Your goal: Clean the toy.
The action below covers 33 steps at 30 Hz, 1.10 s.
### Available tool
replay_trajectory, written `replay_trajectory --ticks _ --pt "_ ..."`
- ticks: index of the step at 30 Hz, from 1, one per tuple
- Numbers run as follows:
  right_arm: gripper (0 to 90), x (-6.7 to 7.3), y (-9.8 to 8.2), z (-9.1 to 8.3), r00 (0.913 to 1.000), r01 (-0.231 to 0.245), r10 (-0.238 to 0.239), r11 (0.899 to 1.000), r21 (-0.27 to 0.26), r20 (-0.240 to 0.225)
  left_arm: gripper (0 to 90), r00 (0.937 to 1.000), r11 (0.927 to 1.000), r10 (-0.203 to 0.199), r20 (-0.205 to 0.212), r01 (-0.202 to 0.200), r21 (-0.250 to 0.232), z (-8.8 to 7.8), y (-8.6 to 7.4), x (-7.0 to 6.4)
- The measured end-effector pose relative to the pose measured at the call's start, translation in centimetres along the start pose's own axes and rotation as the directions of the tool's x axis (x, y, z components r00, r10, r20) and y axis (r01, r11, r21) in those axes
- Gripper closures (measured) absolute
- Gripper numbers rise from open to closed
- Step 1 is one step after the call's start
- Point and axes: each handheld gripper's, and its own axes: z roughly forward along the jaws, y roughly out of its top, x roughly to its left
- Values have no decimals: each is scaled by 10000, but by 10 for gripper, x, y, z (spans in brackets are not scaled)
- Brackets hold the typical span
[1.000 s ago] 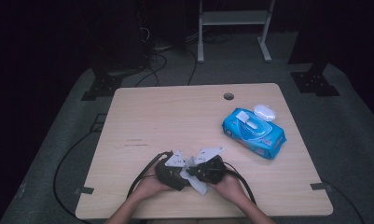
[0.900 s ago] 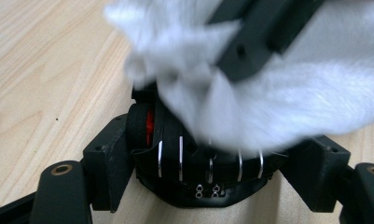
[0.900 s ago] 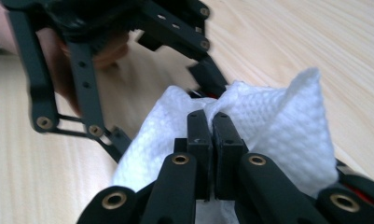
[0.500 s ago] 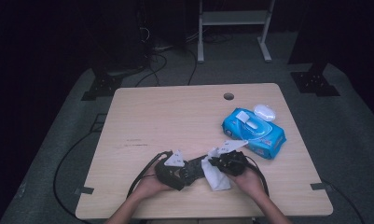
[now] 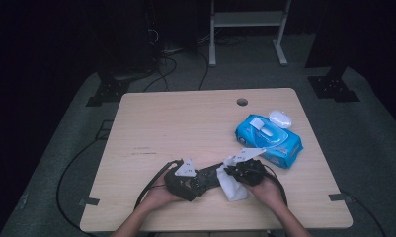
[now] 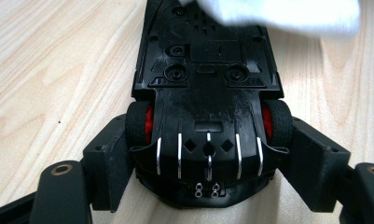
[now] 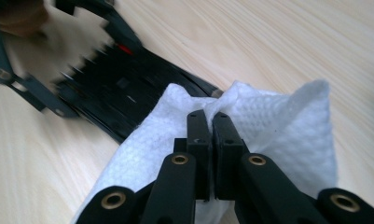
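- The right gripper [image 5: 235, 173] has slid sideways, away from the left gripper [image 5: 205, 178], toward the blue pack [image 5: 268, 139] of wipes. A second ago the two sat close together.
- Its white wipe [image 5: 231, 186] came along with it. The wipe now drapes over one end of the toy car [image 6: 207, 93] and partly lies on the desk [image 5: 185, 123].
- To me this looks like one wiping stroke along the car's bottom. More strokes may follow.
- The car is upside down, near the front edge of the desk. Its black belly and wheels face up.
- The left fingers [image 6: 107, 170] pinch the car from both sides, right by its wheels. That hand has stayed still and keeps the car steady.
- The right fingers [image 7: 197, 140] are pressed together, with a fold of the wipe [image 7: 268, 121] pinched between them.
- Both forearms come in from the bottom. The hands rest low over the desk and the grippers point toward each other.
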Motion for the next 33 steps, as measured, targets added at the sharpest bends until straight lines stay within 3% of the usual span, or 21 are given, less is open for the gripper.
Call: replay_trajectory --ticks 2,6,8,12,15,20,23,27,30,33 --pt "869 -3 -4 -4 9999 -143 143 9999 -11 -97 247 10000 10000 64 1 -64 64 0 0 0" --pt "868 5 -6 -8 9994 147 -149 9999 -74 -307 248 9999 9998 104 -35 -104 157 1 0 0" --pt "868 2 -7 -9 9993 40 -42 10000 -62 -361 247 10000 10000 29 -31 -28 59 1 0 -1" --pt "869 -5 -11 -13 9998 -151 153 9998 111 -160 248 9999 9999 133 -56 -133 67 0 1 -1" --pt "868 -2 -11 -14 9997 -90 90 10000 0 -234 248 9999 9999 114 -67 -113 120 1 0 -1" --pt "868 -2 2 1 9992 -224 222 9997 -60 -334 248 9977 9982 550 -400 -540 265 2 4 -6" --pt "868 0 15 14 9994 -179 176 9998 -92 -308 248 9983 9986 485 -334 -477 237 2 3 -5" --pt "869 -2 22 21 9998 -59 60 10000 -60 178 248 9987 9991 397 -304 -392 183 2 2 -4" --pt "868 -16 12 13 9963 -433 434 9991 -24 747 248 9983 9987 487 -334 -482 132 1 3 -5" --pt "868 -23 -3 3 9937 -803 806 9968 -66 774 248 9977 9984 557 -380 -554 93 0 4 -5"
